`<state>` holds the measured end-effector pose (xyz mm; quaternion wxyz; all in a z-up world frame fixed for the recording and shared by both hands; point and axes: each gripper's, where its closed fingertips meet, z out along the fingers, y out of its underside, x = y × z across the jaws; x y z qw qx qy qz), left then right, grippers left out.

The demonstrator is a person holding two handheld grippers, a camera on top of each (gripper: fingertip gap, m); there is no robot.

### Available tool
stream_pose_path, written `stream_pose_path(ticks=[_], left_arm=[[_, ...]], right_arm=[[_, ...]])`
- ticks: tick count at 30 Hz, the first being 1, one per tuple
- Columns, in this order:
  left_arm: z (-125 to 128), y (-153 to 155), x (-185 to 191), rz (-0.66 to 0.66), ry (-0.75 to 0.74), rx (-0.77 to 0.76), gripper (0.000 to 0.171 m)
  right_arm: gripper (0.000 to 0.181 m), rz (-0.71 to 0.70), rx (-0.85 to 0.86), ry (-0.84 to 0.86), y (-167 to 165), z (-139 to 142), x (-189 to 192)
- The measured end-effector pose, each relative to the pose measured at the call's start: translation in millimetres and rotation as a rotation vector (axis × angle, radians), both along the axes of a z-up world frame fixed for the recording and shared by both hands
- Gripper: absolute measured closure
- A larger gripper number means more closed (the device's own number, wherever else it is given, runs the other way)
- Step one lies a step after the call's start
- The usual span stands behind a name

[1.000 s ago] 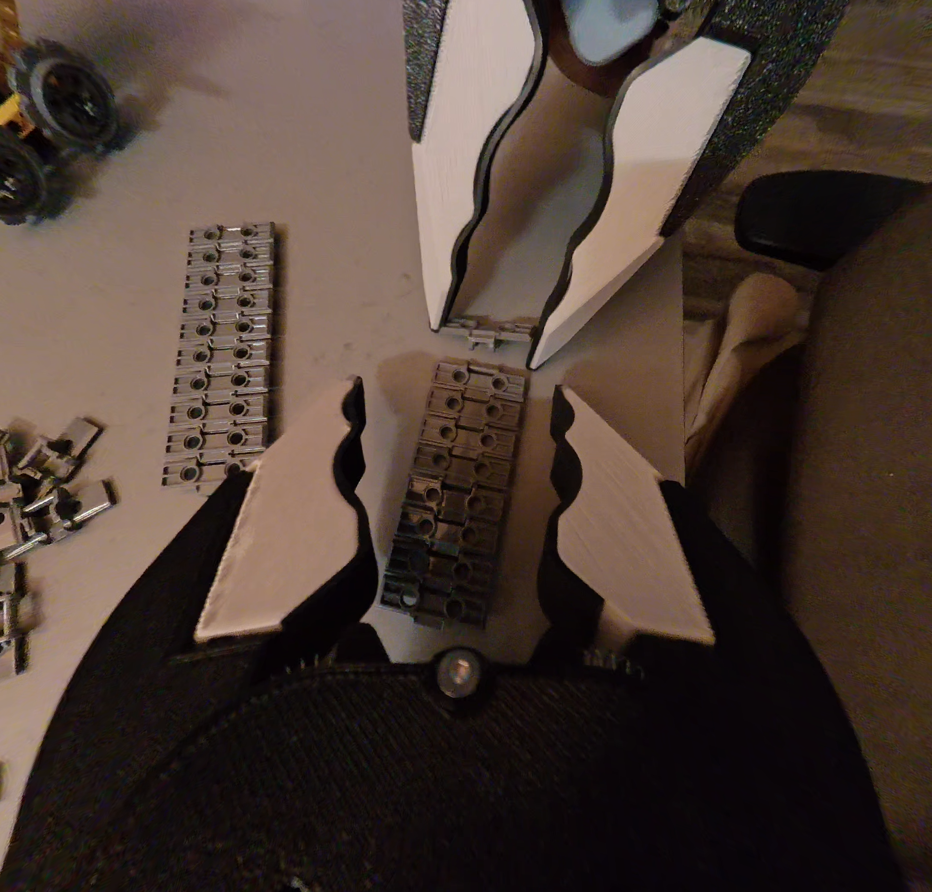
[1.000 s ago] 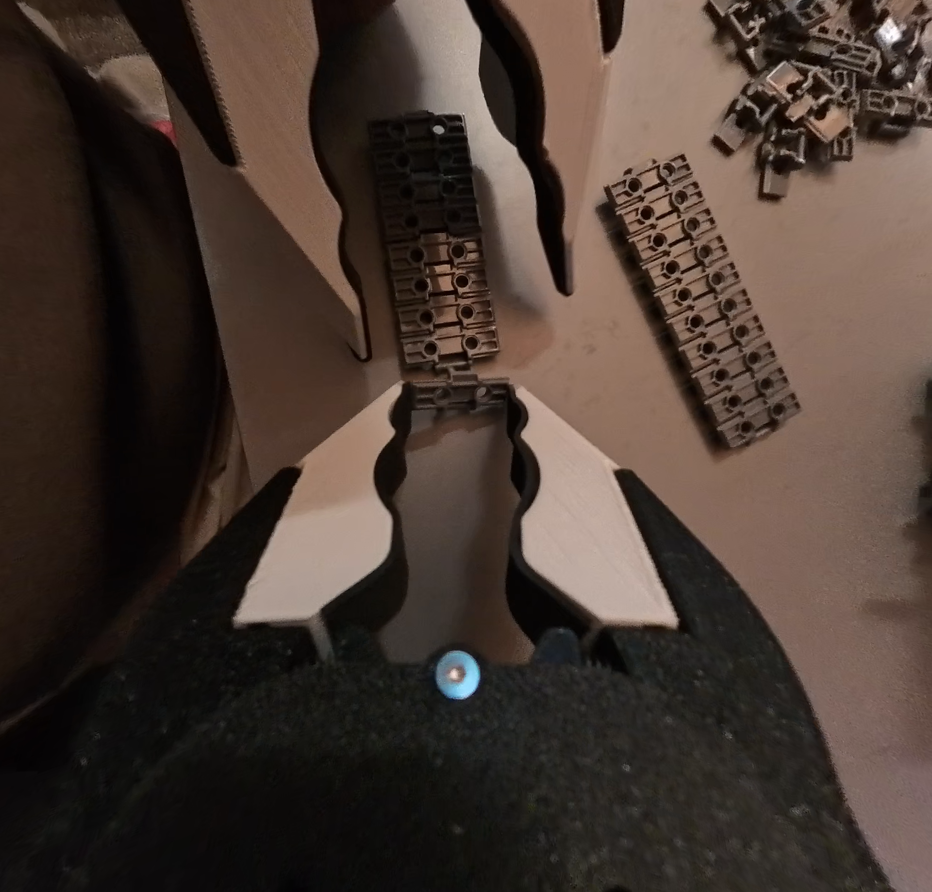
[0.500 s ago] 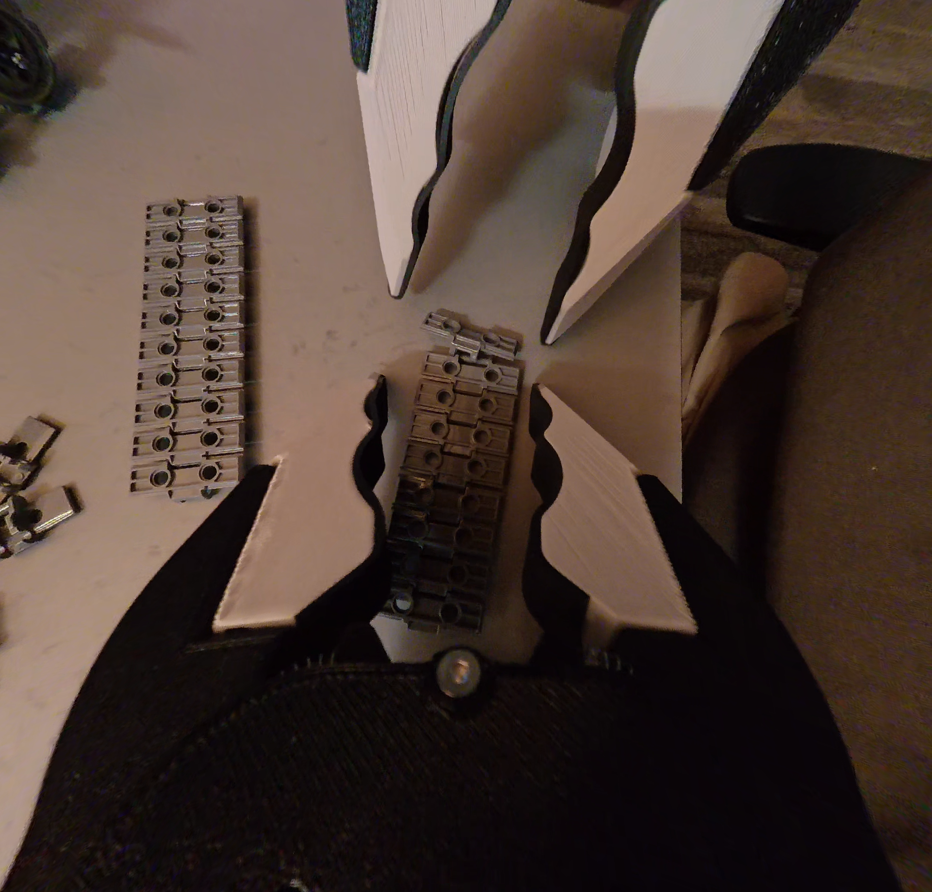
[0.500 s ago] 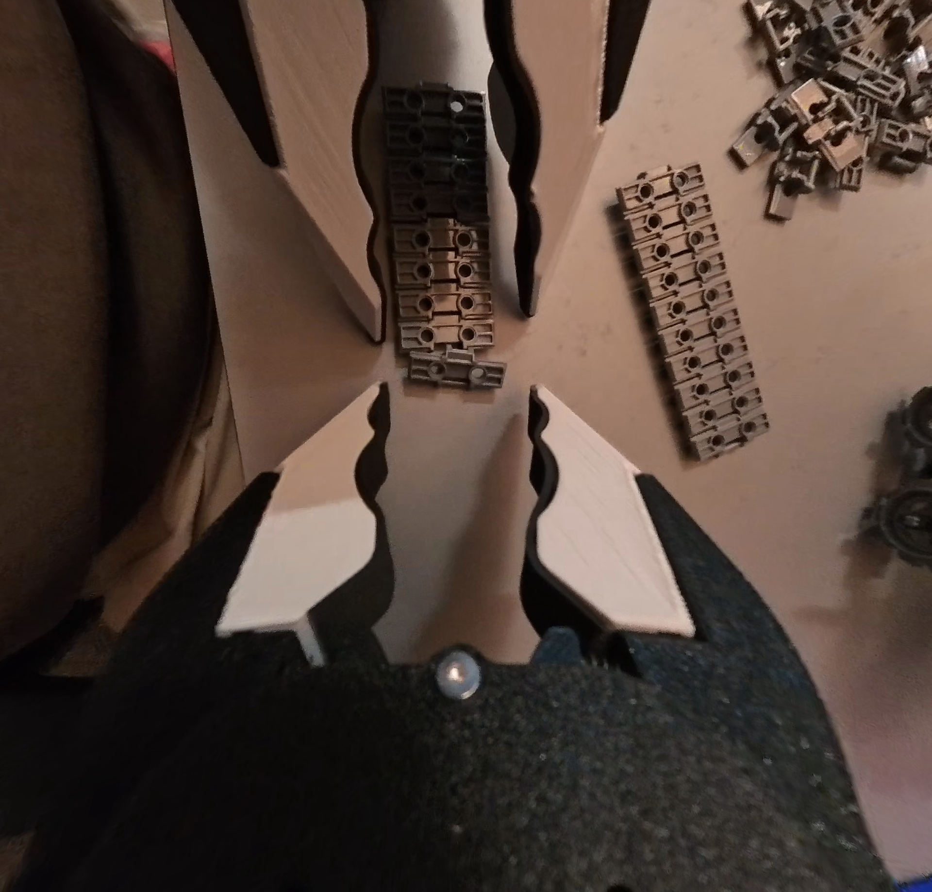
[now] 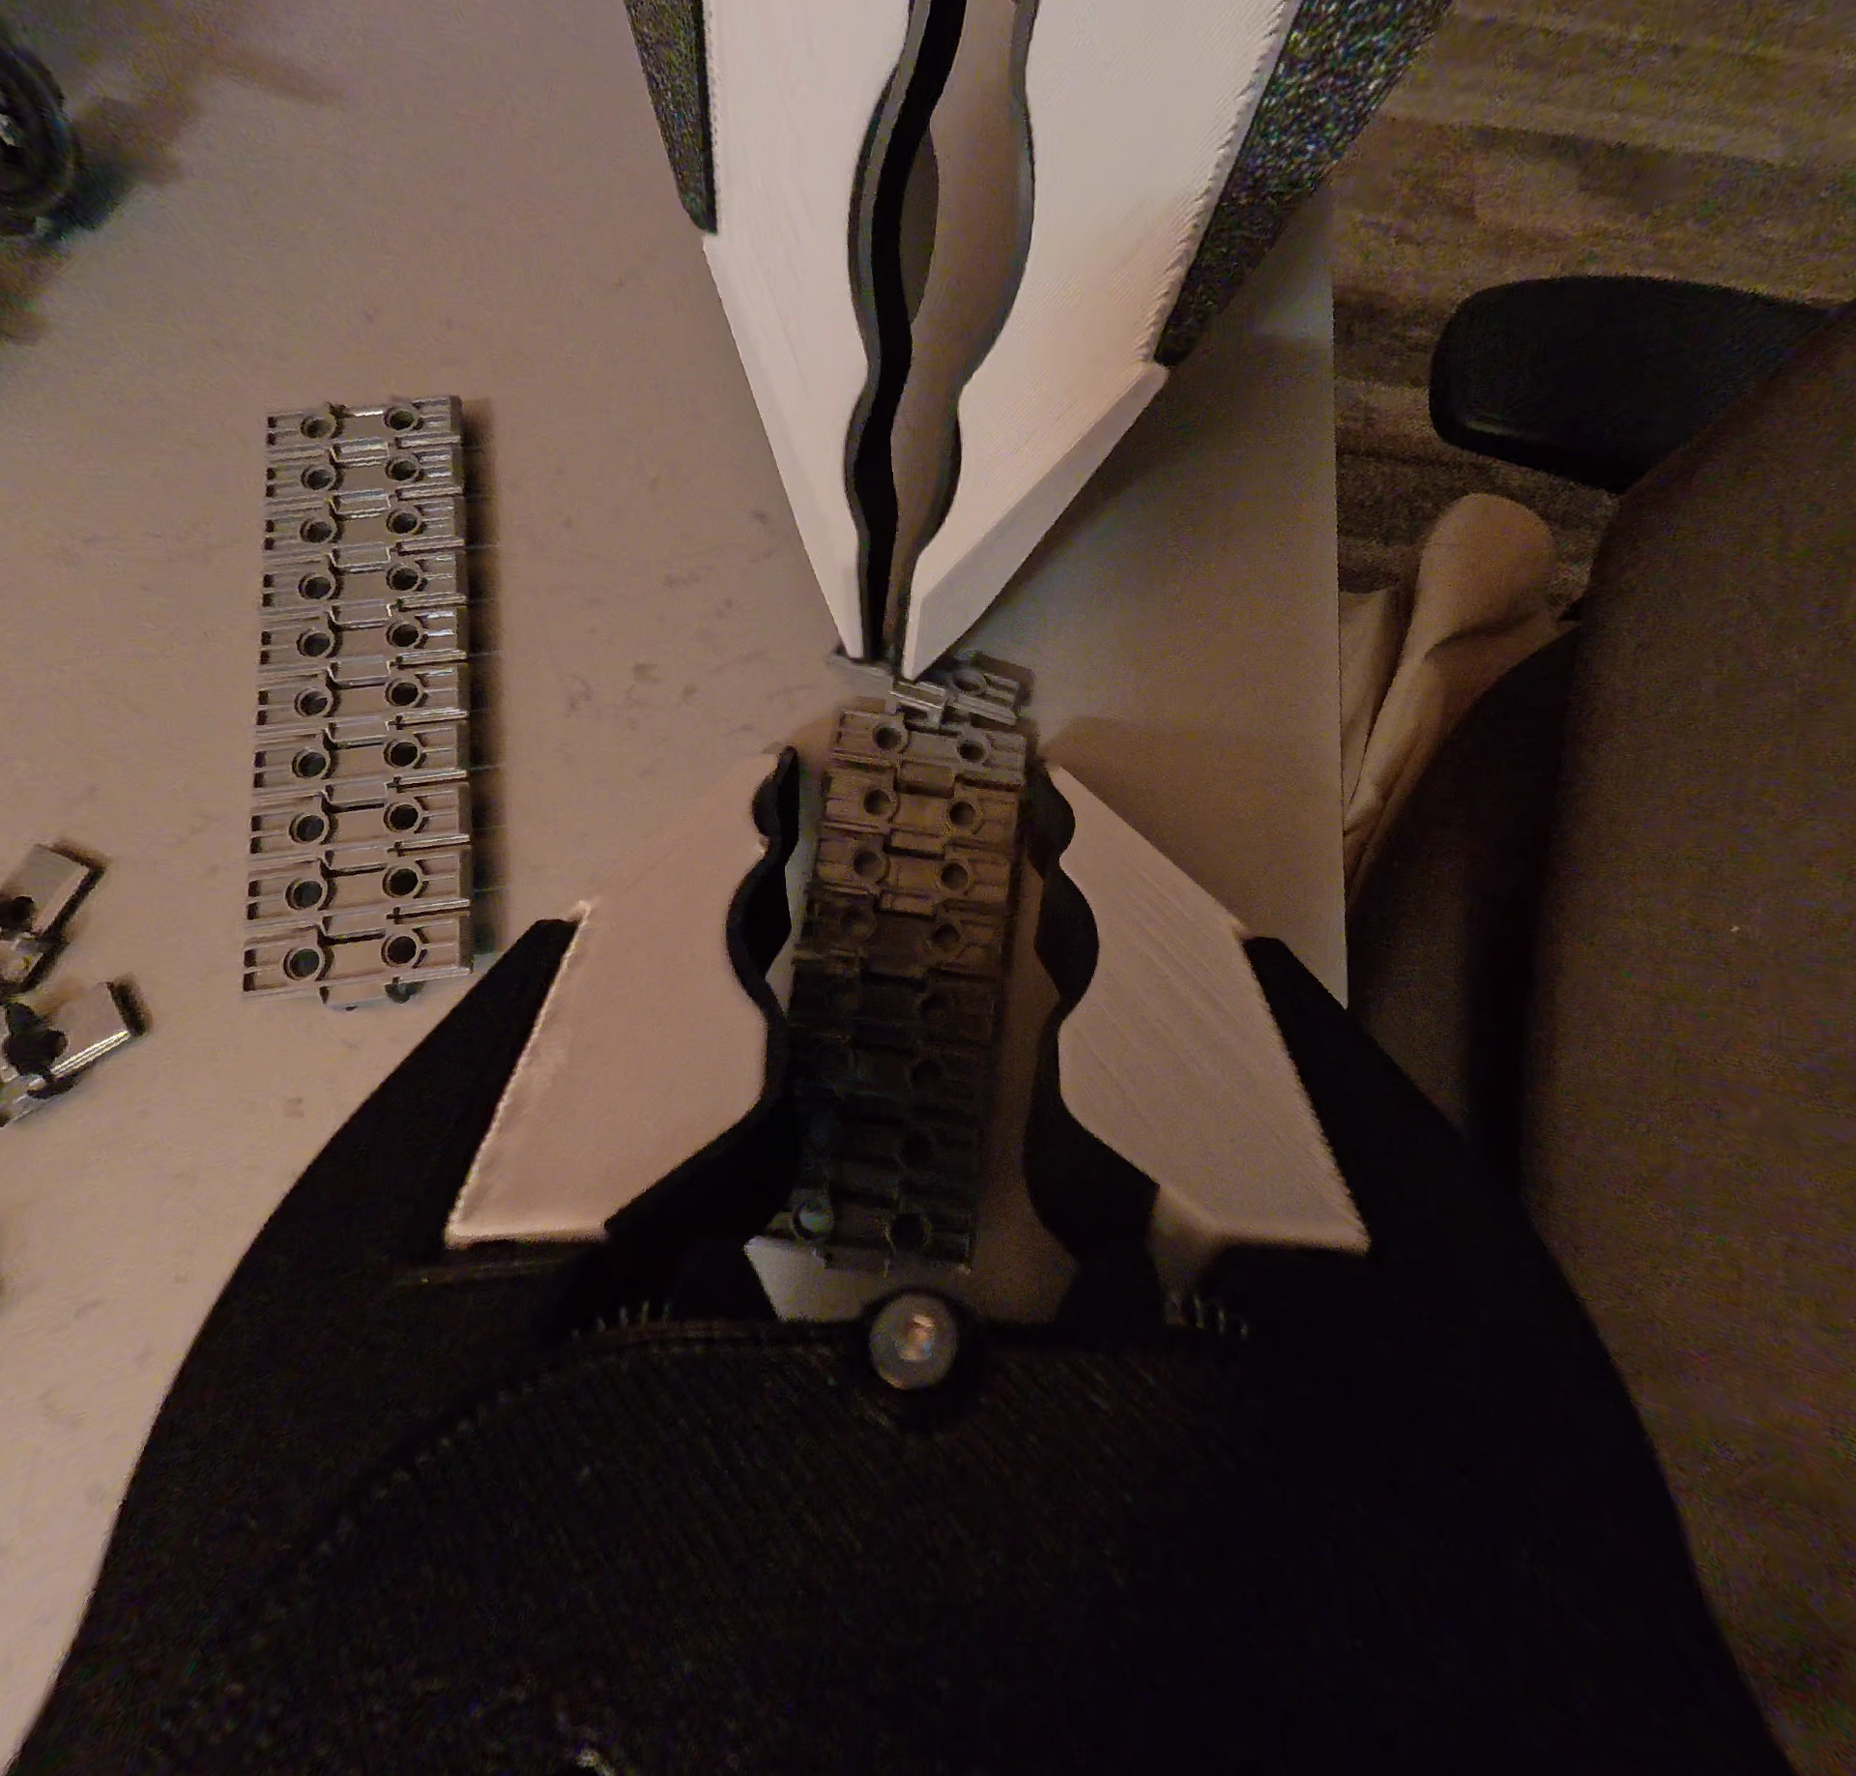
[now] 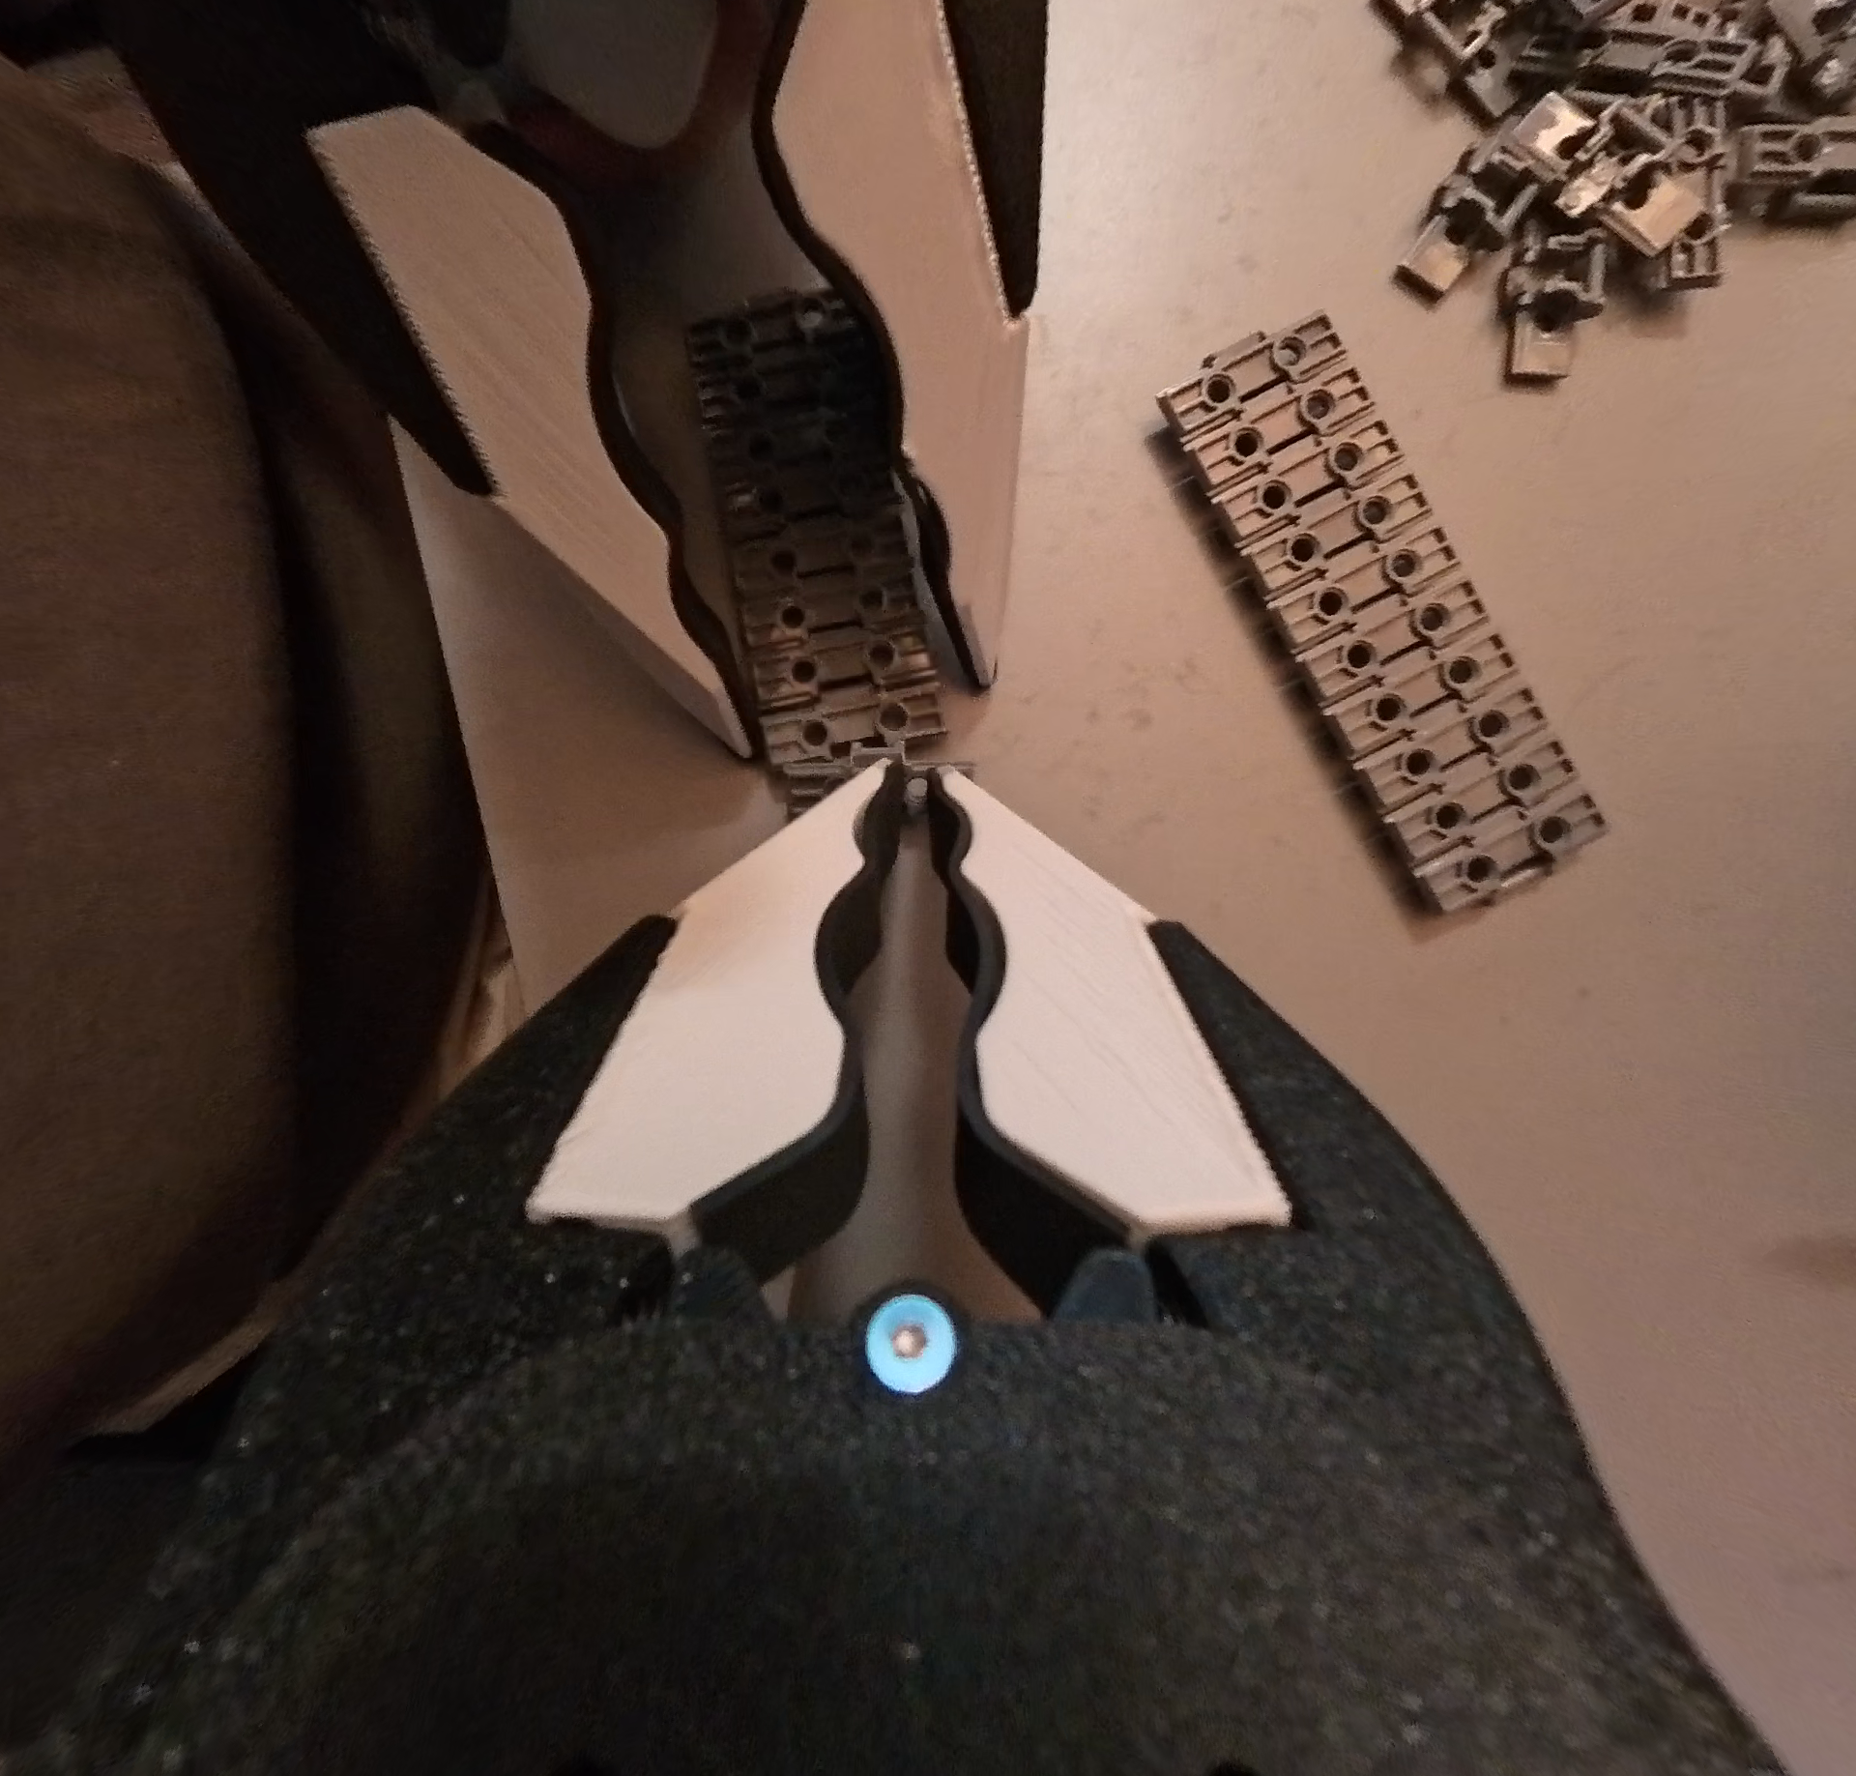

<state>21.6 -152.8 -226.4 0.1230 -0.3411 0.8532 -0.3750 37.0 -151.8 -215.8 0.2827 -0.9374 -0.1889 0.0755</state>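
Between the two fingers of the left hand-held gripper (image 5: 909, 924) a strip of grey plastic track links (image 5: 909, 934), joined side by side, lies flat on the pale surface (image 5: 603, 221). The jaws are closed in on its long sides; whether they press it firmly cannot be told. Just beyond its fingertips, the right hand-held gripper (image 6: 912, 786) is clenched on a single grey plastic link (image 5: 909, 691), which touches the far end of the strip. Such a strip is judged to be light and hard, stiff across but bending at each joint, so it is best held by the long edges. To the left of the left hand-held gripper a second grey link strip (image 5: 360, 698) lies apart, with loose grey links (image 6: 1647, 91) farther away. To its right the surface edge (image 5: 1336, 723) is near, so little room is left there.
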Motion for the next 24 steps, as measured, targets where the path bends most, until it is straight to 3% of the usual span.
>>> stream_pose_path(ticks=[11, 14, 18, 21, 24], left_arm=[[0, -1, -1, -0.008, 0.012, -0.01, 0.132], [0, -1, -1, -0.011, 0.01, -0.008, 0.133], [0, -1, -1, -0.01, 0.009, -0.008, 0.134], [0, -1, -1, -0.009, 0.007, -0.007, 0.134], [0, -1, -1, -0.009, 0.004, -0.005, 0.134]], right_arm=[[0.168, 0.011, -0.031, 0.027, -4, -3, -2], [0.154, -0.072, -0.017, 0.067, -1, 6, 0], [0.135, -0.341, -0.034, 0.176, 0, 12, 12], [0.128, -0.422, -0.002, 0.305, -1, 14, 1], [0.124, -0.491, 0.03, 0.319, -4, 6, -5]])
